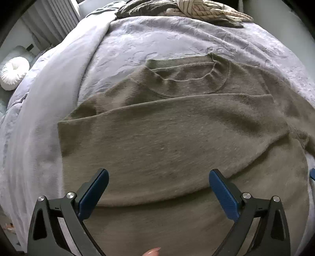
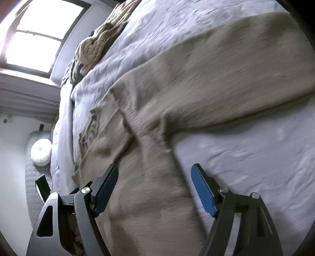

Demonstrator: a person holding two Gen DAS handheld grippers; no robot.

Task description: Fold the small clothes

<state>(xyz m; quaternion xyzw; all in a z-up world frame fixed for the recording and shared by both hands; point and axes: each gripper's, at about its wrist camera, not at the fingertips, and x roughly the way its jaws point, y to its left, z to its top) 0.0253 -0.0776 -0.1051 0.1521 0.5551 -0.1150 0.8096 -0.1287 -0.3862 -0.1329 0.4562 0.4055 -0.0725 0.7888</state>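
An olive-brown knit sweater (image 1: 167, 137) lies flat on a lavender bed cover (image 1: 137, 39), its collar at the far side and a sleeve folded across the body. My left gripper (image 1: 158, 175) is open and empty, hovering over the sweater's lower half. In the right wrist view the same sweater (image 2: 196, 78) runs across the frame, with a ribbed cuff (image 2: 116, 130) lying on it. My right gripper (image 2: 154, 171) is open and empty, its fingers straddling a strip of the sweater near its edge. The view is motion-blurred.
A pile of other clothes, striped cream and dark (image 1: 196, 9), sits at the bed's far edge, also in the right wrist view (image 2: 94, 45). A white round cushion (image 1: 12, 72) lies beside the bed. A window (image 2: 39, 35) is behind. Bare bed cover (image 2: 256, 157) lies right of the sweater.
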